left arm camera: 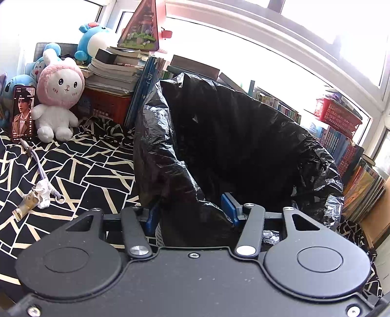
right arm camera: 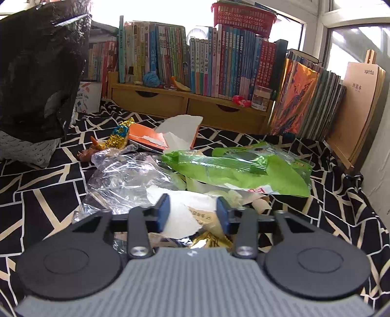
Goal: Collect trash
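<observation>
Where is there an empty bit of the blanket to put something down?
The blanket is bare between the black trash bag and the white cable in front of the pink bunny. Another bare strip lies right of the green wrapper, toward the books. The middle is crowded: clear plastic, torn paper, wrappers.

A black-and-cream patterned cloth (left arm camera: 92, 158) covers the surface. At its far left edge sit a pink-hooded plush rabbit (left arm camera: 58, 97) and a propped phone (left arm camera: 22, 112). Along the far edge stand a row of books (right arm camera: 195, 61) on a wooden drawer shelf (right arm camera: 185, 103), topped by a red basket (right arm camera: 243, 17).
</observation>
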### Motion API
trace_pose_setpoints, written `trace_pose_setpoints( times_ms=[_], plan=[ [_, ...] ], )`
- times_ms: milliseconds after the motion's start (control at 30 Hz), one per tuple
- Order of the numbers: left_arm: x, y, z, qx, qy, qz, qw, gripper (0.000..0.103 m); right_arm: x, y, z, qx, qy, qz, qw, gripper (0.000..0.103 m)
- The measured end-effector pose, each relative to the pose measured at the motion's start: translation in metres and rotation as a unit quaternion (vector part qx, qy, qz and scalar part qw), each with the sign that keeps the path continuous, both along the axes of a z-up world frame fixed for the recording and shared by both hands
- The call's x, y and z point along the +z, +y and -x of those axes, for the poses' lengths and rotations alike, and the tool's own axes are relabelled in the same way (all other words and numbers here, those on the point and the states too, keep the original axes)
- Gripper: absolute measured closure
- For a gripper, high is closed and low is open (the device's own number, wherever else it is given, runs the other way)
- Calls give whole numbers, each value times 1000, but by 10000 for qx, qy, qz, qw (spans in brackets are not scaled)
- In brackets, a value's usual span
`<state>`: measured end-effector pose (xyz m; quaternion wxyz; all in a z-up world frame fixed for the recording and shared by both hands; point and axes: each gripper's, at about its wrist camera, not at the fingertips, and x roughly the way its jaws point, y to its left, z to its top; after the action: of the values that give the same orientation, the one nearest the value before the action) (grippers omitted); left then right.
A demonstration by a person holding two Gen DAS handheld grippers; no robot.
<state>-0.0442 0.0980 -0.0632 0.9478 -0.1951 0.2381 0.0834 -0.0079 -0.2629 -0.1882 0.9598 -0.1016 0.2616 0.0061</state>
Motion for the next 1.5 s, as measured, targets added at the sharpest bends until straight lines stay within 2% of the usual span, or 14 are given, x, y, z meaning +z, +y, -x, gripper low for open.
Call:
trace_pose_setpoints(
  times_ms=[33,67,100,133,200,267,367,400,433,733,767,1000,1100,1500],
  plan=[
    [0,0,1,4,-11,6,10000,53,1,0,0,-38,-45,26,10000,44],
    [0,0,1,7,-18,10,10000,53,3,-2,0,-84,-133,44,9999,39],
    [-1,0,2,7,-23,9,10000,53,4,-3,-2,-138,-172,59,9997,21],
    [-2,-1,3,12,-30,7,10000,53,4,-4,-5,-126,-100,64,9998,12],
    [-2,-2,4,8,-27,-8,10000,53,2,-5,-12,-21,117,11,9999,13],
    [-3,-1,5,-4,-20,-19,10000,53,0,-3,-14,-15,261,0,9997,27],
    [-2,0,4,-32,15,-58,10000,53,2,3,-10,-24,242,22,9997,61],
    [-2,0,4,-46,35,-73,10000,53,4,5,-7,-58,193,71,9998,82],
    [-1,-1,3,-56,47,-83,9999,53,6,6,-6,-116,170,79,9998,91],
    [-1,0,3,-96,79,-104,9999,53,33,4,7,-22,-156,-89,9998,92],
    [-1,-1,3,-98,83,-106,9999,53,33,4,8,-24,-160,-86,9998,91],
    [-3,1,3,-111,78,-47,9999,51,23,2,6,50,-118,-154,9998,35],
    [-5,3,3,-143,111,83,9998,48,19,1,7,68,-156,-175,9997,24],
    [-9,8,3,-209,186,282,9992,41,-3,-8,5,-53,-6,-242,9997,15]
  ],
)
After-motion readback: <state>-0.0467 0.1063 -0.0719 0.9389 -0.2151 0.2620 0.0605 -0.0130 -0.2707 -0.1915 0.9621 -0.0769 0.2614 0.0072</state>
